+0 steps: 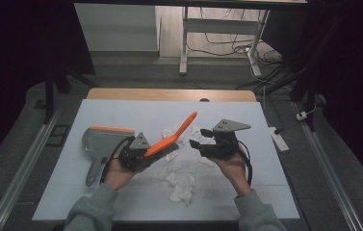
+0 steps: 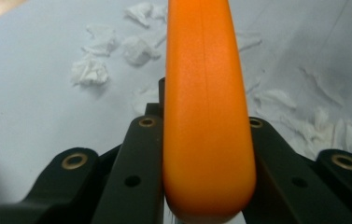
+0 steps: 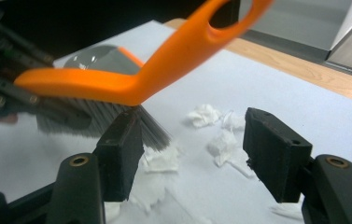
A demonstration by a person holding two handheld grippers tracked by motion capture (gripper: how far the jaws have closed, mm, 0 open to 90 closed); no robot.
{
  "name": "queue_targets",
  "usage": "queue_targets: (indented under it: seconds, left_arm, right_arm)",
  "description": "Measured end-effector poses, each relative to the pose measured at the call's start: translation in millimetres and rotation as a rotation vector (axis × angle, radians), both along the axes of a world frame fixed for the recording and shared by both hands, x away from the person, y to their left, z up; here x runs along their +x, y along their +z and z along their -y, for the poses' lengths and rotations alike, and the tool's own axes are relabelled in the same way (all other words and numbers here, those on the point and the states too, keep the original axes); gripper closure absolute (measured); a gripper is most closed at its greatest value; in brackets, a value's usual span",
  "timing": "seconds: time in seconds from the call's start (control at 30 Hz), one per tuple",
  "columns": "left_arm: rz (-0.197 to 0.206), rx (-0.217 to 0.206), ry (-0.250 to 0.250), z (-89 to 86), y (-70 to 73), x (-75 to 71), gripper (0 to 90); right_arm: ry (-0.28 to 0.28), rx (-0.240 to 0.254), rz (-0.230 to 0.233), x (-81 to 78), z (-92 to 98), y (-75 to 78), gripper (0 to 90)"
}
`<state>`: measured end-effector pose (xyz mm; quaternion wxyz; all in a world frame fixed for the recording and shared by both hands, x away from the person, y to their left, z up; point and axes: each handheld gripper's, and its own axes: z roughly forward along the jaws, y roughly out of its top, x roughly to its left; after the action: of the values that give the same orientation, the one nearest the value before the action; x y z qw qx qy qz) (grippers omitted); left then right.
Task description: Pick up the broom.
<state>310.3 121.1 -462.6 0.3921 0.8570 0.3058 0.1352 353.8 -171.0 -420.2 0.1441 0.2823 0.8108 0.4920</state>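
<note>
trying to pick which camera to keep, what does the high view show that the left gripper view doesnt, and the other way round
High view alone: the grey dustpan with its orange lip, the right gripper with fingers apart and holding nothing, both hands, and the orange brush's whole bent shape.

Left gripper view alone: a close look at its fingers clamped on both sides of the brush's orange body.

Both: the orange brush held by the left gripper, the scattered white paper scraps, and the white table.

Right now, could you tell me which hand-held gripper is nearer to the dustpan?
Left. The left hand-held gripper, shut on the orange brush, is just right of the dustpan; the right hand-held gripper is farther right, beyond the brush.
</note>
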Motion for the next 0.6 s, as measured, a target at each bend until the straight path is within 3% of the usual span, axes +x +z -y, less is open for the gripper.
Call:
queue_targets:
  seconds: [0.03, 0.17, 0.23, 0.43, 0.5, 0.6]
  left_arm:
    - [-0.002, 0.003, -0.005, 0.2, 0.0, -0.2, 79.1]
    - [-0.012, 0.027, -0.028, 3.4, 0.0, -1.1, 79.1]
    - [-0.013, 0.047, -0.047, 6.0, 0.1, -2.4, 79.2]
    - [-0.009, 0.079, -0.097, 12.9, 0.8, -5.7, 79.1]
    - [-0.010, 0.098, -0.130, 16.3, 0.4, -7.3, 79.1]
    - [-0.014, 0.117, -0.145, 21.7, -1.2, -9.0, 79.1]
  right_arm:
    - [0.032, -0.028, 0.010, -2.3, 1.1, 2.8, 37.6]
    - [0.070, -0.070, 0.035, -6.6, 1.0, 7.0, 37.2]
    - [0.095, -0.120, 0.055, -10.6, -0.3, 11.2, 37.0]
    - [0.156, -0.178, 0.061, -16.9, -6.8, 17.6, 36.3]
    - [0.166, -0.186, 0.065, -17.5, -8.1, 18.1, 35.9]
    - [0.173, -0.242, 0.099, -21.7, -13.2, 19.4, 34.6]
